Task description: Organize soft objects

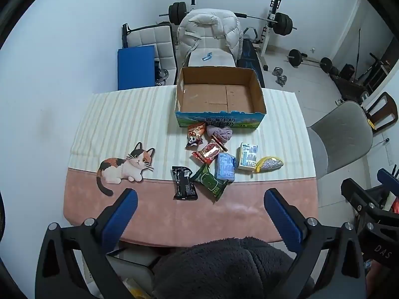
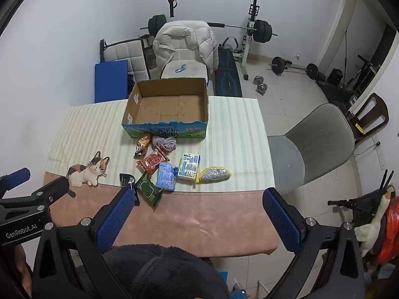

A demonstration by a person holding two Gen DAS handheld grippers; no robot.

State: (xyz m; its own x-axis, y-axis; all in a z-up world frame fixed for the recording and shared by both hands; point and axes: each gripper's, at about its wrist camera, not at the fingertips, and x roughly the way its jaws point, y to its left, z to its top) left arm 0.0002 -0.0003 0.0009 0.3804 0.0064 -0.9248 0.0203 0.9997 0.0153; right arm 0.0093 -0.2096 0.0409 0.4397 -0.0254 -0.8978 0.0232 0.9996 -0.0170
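- Your left gripper [image 1: 200, 206] hangs above the near pink edge of the bench [image 1: 82, 124], jaws spread as wide as they go, nothing between the blue pads [image 1: 119, 220].
- Your right gripper [image 2: 197, 205] sits the same way, jaws fully apart and empty, over the same near edge and a little to the right of the left one.
- From the left gripper, the soft things lie in a loose cluster at about 12 o'clock: the black packet [image 1: 184, 183] is nearest, its long axis running near to far, almost in line with the gap between your jaws.
- Just right of it lies the green packet [image 1: 209, 182], tilted, and behind that the blue tissue pack [image 1: 226, 167].
- From the right gripper, the same cluster sits at roughly 11 o'clock; the silver pouch [image 2: 215, 174] and the white tissue pack [image 2: 189, 166] are the closest to it, near 12 o'clock.
- Further out lie the red snack bag [image 1: 209, 152], the orange snack bag [image 1: 195, 134] and the purple cloth [image 1: 220, 132], the last two just in front of the box.
- The cardboard box [image 1: 259, 92] stands open and empty at 12 o'clock, beyond everything.
- Judging by this layout, the left hand is nearer the black packet; the right is better placed for the pouch.
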